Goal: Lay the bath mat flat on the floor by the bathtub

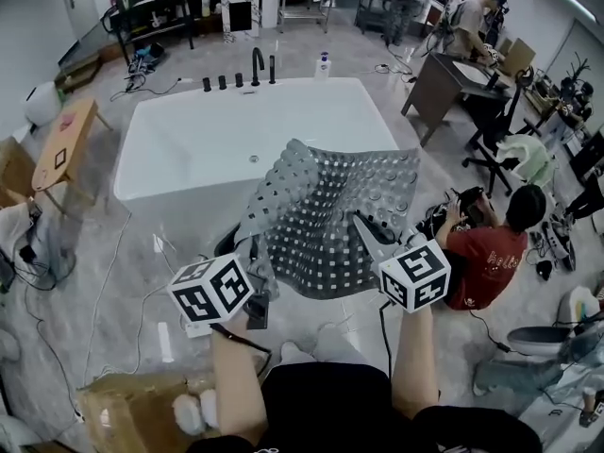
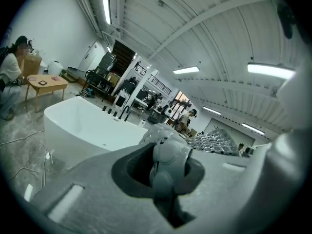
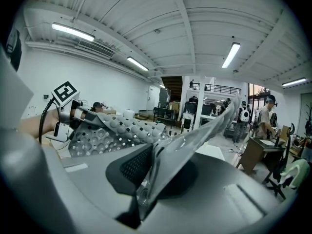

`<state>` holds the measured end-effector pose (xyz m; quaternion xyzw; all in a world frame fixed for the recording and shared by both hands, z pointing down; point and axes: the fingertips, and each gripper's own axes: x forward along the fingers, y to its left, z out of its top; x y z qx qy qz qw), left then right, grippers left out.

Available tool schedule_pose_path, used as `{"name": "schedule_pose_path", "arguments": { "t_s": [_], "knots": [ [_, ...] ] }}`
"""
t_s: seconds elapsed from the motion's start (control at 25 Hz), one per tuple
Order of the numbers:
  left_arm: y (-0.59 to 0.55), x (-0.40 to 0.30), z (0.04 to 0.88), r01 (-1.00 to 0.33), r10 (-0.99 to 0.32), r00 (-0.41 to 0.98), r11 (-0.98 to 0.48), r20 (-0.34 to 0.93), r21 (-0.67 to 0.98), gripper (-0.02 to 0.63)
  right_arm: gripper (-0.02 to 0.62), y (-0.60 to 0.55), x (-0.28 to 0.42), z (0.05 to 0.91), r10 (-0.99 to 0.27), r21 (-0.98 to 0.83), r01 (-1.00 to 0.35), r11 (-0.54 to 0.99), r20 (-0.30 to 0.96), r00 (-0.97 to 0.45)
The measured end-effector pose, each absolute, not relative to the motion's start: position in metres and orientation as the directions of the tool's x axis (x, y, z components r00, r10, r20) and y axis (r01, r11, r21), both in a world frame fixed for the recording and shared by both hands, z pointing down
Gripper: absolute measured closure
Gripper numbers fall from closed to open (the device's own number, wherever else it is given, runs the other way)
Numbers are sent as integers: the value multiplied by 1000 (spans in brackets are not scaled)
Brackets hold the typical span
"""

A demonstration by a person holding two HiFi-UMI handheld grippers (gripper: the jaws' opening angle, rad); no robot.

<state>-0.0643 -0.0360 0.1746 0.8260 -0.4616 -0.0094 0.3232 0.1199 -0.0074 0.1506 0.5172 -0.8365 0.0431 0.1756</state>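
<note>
Surrounding bathtub (image 1: 189, 149): marbled floor (image 1: 142, 253) (trailing cables (image 1: 142, 90))

The bath mat (image 1: 330, 215) looks like soft rubbery plastic: grey, semi-clear, bumpy w/ rows of suction cups, slight sheen. Bathtub (image 1: 189, 149) is smooth, glossy white; taps (image 1: 257, 66) look matt black metal. Floor (image 1: 113, 272) is grey marbled, polished. My left gripper (image 2: 168, 172) and right gripper (image 3: 146, 182) are matt grey plastic, dark textured pads. Side table (image 1: 66, 144) is wood.
</note>
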Motion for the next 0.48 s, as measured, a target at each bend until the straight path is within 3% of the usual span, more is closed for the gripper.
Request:
{"name": "schedule_pose_path", "arguments": {
  "t_s": [0.48],
  "knots": [
    [-71,-29,203,-774,-738,569,-331,363,540,578,566,-44,153,186,-827,38,-888,459,384,-411]
  ]
}}
